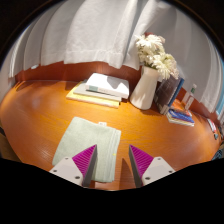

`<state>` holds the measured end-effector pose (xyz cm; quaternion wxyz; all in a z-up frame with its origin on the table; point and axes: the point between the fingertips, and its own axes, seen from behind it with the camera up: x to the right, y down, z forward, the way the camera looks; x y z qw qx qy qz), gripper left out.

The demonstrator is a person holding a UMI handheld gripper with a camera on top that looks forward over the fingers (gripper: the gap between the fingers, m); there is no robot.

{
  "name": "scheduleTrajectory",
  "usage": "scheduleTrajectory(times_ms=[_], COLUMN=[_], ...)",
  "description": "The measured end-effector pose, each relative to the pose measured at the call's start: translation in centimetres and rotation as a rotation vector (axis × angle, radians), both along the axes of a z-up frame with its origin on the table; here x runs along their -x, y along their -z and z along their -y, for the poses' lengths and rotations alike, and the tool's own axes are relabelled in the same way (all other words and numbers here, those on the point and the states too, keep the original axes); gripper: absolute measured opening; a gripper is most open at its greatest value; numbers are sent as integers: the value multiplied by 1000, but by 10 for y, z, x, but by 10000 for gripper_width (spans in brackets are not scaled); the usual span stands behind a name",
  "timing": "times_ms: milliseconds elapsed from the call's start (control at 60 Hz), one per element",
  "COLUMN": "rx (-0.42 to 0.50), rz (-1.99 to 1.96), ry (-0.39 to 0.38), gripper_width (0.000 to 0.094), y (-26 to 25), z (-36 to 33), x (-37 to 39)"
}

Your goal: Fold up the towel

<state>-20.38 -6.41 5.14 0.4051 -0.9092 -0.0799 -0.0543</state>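
Observation:
A pale green towel (88, 137) lies flat on the round wooden table (40, 115), just ahead of my left finger. Its near edge reaches down beside that finger's pad. My gripper (112, 162) hovers above the table's near part with its two magenta pads (82, 158) apart. Nothing is between the fingers; bare wood shows in the gap. The towel sits mostly ahead and left of the gap.
A stack of books and papers (100, 90) lies at the back of the table. A white vase with white flowers (148, 80) stands to the right of it, with upright books (168, 95) and a flat one (182, 117) beyond. White curtains (90, 35) hang behind.

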Motion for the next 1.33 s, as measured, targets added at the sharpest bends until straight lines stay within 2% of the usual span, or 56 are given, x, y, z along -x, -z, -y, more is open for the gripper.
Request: scheduleTrajectory(times_ms=[150,417,583,750,967,1333], rx=[-57,-228,-277,-325,-302,-298], rz=[-50,-136,-135,-196,-169,-185], ry=[32,57,59,101,140,160], gripper_width=[644,675,678,678,676,676], y=[-32,-162,-208,-223,-213,-213], z=[20,75,112,137,156,164], x=[-37,-111,-149,-178,-206,-224])
